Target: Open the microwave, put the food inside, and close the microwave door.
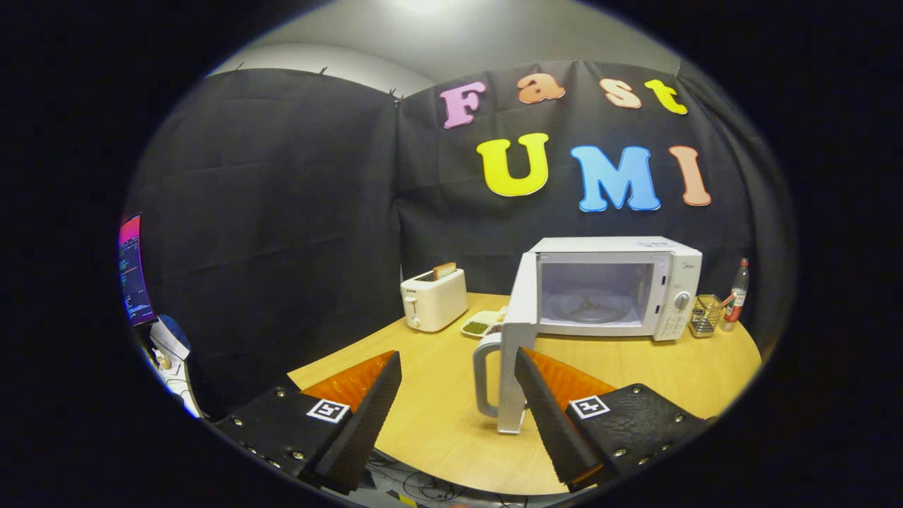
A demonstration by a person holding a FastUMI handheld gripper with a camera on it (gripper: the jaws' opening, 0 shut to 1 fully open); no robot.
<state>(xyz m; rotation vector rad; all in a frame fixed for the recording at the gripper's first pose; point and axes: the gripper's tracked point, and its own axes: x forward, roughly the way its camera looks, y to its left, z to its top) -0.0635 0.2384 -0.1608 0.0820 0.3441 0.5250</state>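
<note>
The claw hangs over the near edge of the round wooden tabletop with its two fingers spread wide apart and nothing held between them. The microwave stands at the far side of the tabletop against the black cloth wall, its door swung fully open toward the claw. The door is seen edge-on, so its window is hidden; its curved handle shows in the gap between the fingers, just beside the right finger, which covers the lower right corner of the door. Whether that finger touches the door cannot be told. Inside the open cavity a glass turntable lies bare. A small mark on the upper part of the control panel is too small to read.

The food sits in a divided white tray on the tabletop between the microwave door and a white toaster; the door's edge cuts off the tray's right part, and only a green portion can be made out. A slice of bread pokes out of the toaster. To the right of the microwave stand a wire holder and a bottle with a red label, its writing illegible. Far left, a lit screen is cut off at the edge.
</note>
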